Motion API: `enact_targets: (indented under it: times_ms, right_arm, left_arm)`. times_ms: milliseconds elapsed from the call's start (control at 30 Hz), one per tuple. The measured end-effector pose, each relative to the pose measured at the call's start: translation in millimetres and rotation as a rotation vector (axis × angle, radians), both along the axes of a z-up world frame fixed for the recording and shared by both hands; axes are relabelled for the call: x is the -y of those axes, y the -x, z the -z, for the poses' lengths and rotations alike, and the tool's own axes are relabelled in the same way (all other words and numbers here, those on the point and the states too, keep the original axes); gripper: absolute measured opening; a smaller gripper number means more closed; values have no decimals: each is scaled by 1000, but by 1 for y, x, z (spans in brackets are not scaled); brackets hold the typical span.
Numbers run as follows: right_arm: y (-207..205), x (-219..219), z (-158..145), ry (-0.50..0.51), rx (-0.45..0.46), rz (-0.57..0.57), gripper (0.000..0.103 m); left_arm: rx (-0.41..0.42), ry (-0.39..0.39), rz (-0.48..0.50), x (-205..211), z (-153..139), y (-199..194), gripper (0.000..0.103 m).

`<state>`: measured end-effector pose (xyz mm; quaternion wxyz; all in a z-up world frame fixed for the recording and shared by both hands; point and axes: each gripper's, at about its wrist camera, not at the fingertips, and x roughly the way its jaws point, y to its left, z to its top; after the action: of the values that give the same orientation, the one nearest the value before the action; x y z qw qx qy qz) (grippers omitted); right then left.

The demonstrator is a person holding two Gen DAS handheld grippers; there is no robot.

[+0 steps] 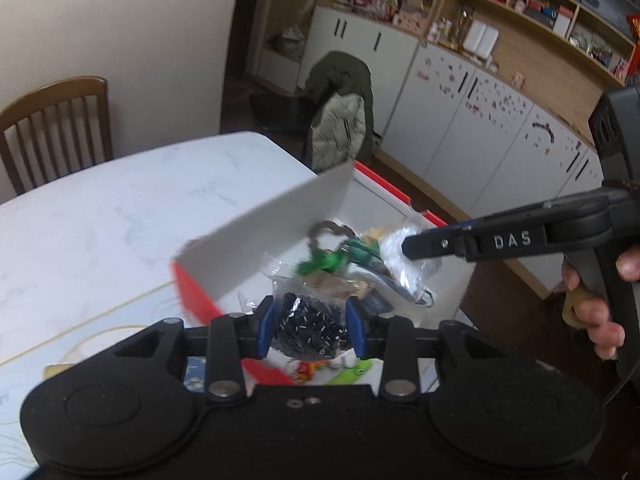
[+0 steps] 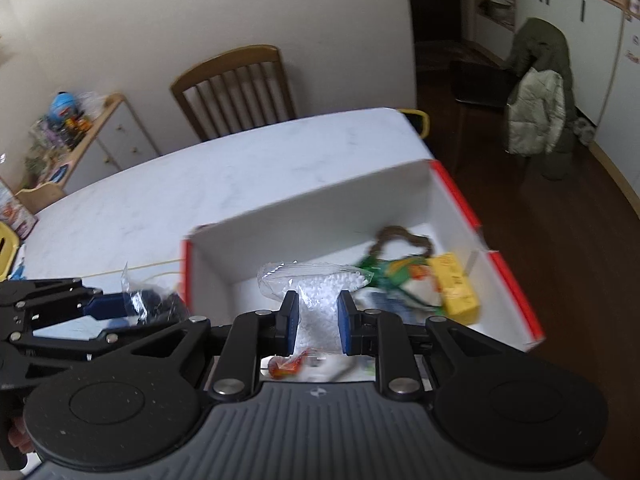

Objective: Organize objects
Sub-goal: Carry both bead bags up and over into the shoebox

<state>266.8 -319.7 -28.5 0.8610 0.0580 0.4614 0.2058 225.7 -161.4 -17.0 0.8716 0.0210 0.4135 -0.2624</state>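
The right gripper (image 2: 317,322) bears the letters DAS on its side in the left wrist view. It is clamped on a clear bag of white beads (image 2: 316,292); the left gripper (image 1: 310,330) is clamped on a bag of black beads (image 1: 308,326). Both bags hang over the near end of a red box (image 2: 516,280) with white walls, on a white marbled table (image 2: 240,184). Farther in lie a yellow pack (image 2: 456,288) and a brown ring (image 2: 404,238). Beyond stand a wooden chair (image 2: 236,88) and white cabinets (image 1: 460,120)
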Motion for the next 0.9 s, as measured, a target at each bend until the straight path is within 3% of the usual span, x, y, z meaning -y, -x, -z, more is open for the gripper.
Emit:
enact_targets:
  times_ms: [400, 900]
  right_arm:
    - [-38, 48, 43, 57, -49, 35, 19]
    - [-48, 38, 84, 123, -117, -63, 19]
  left_arm:
    - [-96, -80, 39, 68, 41, -18, 35]
    - [-211, -180, 74, 96, 84, -37, 35]
